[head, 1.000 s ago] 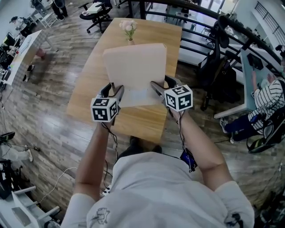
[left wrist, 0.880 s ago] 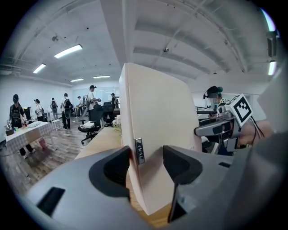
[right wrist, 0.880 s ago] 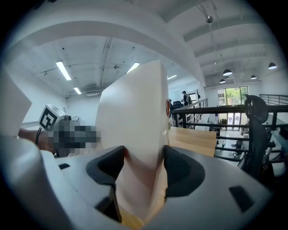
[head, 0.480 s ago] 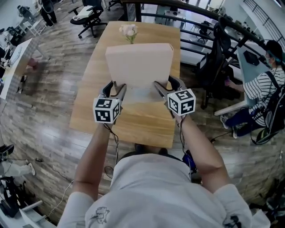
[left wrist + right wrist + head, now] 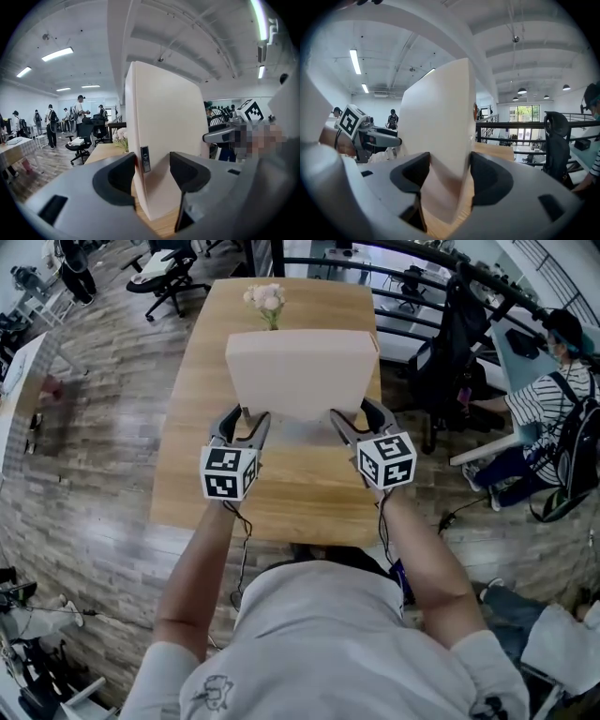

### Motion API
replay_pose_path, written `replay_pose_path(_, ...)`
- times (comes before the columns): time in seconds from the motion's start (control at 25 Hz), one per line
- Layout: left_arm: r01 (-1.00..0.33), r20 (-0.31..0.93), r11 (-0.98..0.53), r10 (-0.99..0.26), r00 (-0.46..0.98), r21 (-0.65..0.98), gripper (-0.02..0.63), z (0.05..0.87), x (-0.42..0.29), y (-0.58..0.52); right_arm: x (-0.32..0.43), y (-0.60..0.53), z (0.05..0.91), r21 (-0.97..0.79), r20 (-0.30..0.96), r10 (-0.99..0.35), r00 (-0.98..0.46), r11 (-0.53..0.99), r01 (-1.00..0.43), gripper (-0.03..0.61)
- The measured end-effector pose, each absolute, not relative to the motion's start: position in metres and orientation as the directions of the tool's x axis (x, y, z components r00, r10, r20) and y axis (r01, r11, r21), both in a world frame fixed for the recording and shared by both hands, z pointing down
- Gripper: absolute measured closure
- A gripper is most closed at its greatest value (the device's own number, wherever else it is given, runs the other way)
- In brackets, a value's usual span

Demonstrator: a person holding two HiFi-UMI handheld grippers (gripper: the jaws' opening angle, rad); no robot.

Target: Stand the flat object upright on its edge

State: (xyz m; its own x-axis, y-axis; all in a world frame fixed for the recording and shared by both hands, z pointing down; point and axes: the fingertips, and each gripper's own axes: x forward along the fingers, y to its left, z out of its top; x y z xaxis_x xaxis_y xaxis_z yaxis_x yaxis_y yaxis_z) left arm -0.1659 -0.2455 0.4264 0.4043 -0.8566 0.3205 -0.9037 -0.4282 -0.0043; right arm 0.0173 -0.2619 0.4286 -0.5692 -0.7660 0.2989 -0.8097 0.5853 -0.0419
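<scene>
While the head view looks steeply down, the flat object [image 5: 302,371] sits in the upper middle of the frame, up on its lower long edge on the wooden table [image 5: 281,493]. Its length runs straight across the picture, and some flowers [image 5: 265,299] show above it. The left gripper [image 5: 246,416] clasps its bottom left corner and the right gripper [image 5: 356,416] its bottom right, neither nearer than the other.

From the left gripper view, the flat object [image 5: 164,140] rises close to plumb out of the left gripper [image 5: 152,173]. The jaws are set wide on its side edge (a small port shows there).

From the right gripper view, the right gripper [image 5: 450,176] pinches the flat object [image 5: 440,126], which fills the gap. Letting go, I'd judge, hinges on that bottom edge lying flat first.
</scene>
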Motion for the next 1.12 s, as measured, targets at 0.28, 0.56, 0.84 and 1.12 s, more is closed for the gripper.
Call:
replay_pose_path(0.28,-0.901,0.313,-0.435,-0.855,0.413,0.003,0.376,0.447,-0.167,-0.254,0.016,-0.271,0.451,-0.025,0.305,-0.767,-0.564,0.586,-0.810,0.299)
replay_pose_path(0.56,-0.903,0.342,-0.429,-0.848,0.404,0.003,0.376,0.474,-0.164,-0.257,0.019,-0.275,0.480,-0.023,0.320,-0.760,-0.567,0.591,-0.806,0.299)
replay_pose_path(0.84,-0.907,0.370,-0.421,-0.843,0.391,-0.001,0.376,0.504,-0.160,-0.260,0.023,-0.279,0.509,-0.001,0.335,-0.756,-0.562,0.596,-0.803,0.299)
replay_pose_path(1.12,-0.904,0.376,-0.427,-0.840,0.390,-0.016,0.376,0.529,-0.151,-0.270,0.032,-0.287,0.535,0.020,0.358,-0.756,-0.548,0.593,-0.805,0.301)
